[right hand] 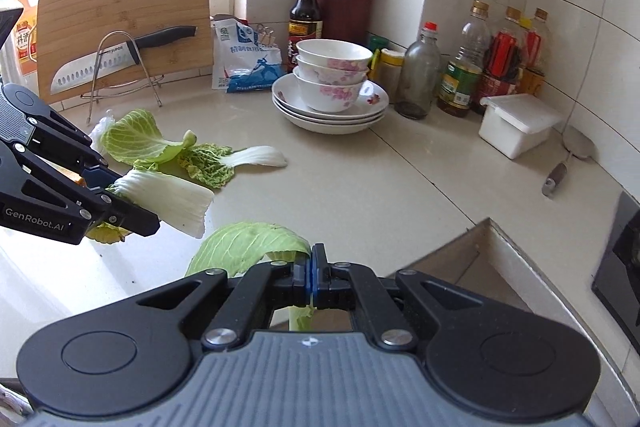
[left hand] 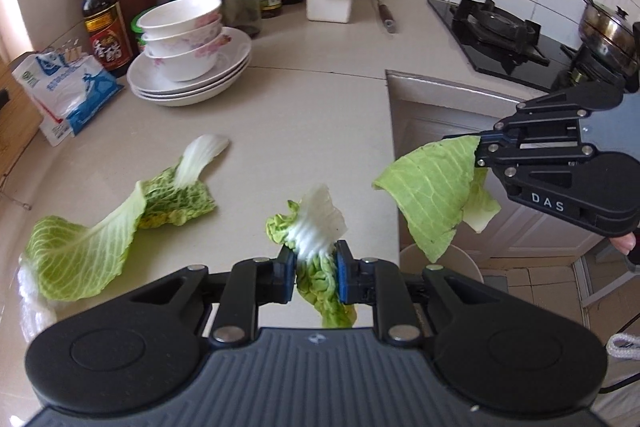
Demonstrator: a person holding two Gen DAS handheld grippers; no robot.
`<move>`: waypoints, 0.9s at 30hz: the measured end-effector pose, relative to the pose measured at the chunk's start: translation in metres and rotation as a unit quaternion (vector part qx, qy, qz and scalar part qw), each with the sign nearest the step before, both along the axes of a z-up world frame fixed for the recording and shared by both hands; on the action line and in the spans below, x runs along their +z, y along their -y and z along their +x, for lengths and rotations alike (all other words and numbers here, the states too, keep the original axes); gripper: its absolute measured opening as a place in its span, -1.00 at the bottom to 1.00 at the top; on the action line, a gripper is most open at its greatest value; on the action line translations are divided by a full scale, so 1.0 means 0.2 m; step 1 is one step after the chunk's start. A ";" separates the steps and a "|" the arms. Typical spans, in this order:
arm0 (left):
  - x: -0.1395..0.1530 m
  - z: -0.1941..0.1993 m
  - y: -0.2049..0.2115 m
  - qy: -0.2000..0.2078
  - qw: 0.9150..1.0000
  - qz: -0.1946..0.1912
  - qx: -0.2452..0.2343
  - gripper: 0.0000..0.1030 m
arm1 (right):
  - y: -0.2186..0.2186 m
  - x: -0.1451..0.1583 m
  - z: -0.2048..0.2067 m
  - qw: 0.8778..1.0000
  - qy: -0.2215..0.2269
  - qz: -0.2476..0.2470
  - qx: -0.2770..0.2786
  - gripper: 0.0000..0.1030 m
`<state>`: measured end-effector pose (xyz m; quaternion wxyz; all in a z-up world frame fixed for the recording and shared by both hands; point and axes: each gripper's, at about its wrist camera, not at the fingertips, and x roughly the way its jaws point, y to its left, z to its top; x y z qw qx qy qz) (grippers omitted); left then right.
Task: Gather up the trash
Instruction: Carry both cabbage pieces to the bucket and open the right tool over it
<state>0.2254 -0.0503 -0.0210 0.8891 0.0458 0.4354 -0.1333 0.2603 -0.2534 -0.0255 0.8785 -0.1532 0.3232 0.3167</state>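
Two grippers, each clamping a cabbage scrap above the countertop (left hand: 312,115).
Left gripper (left hand: 316,269) pinches a white-stemmed leaf (left hand: 316,227); right gripper (right hand: 311,275) pinches a green leaf (right hand: 248,241). More leaves (left hand: 120,219) lie on the counter.

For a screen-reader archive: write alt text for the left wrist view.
The left gripper is shut on a cabbage piece above a counter. The right gripper holds a green leaf beyond the counter's edge; two more leaves lie on it.
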 end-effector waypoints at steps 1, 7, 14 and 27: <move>0.00 0.01 0.04 -0.001 1.000 -0.002 -0.012 -0.66 | 0.04 -0.01 -0.01 1.000 -0.001 -0.002 -0.011 -0.96; -0.03 0.04 0.28 -0.004 0.997 -0.011 -0.079 -0.66 | 0.29 -0.07 -0.08 0.997 -0.017 -0.013 -0.074 -0.96; -0.12 0.08 0.54 -0.015 0.990 -0.020 -0.139 -0.66 | 0.51 -0.27 -0.11 0.990 -0.053 -0.028 -0.129 -0.96; -0.28 0.11 0.79 -0.023 0.986 -0.015 -0.165 -0.66 | 0.69 -0.92 0.03 0.971 -0.142 -0.069 -0.178 -0.96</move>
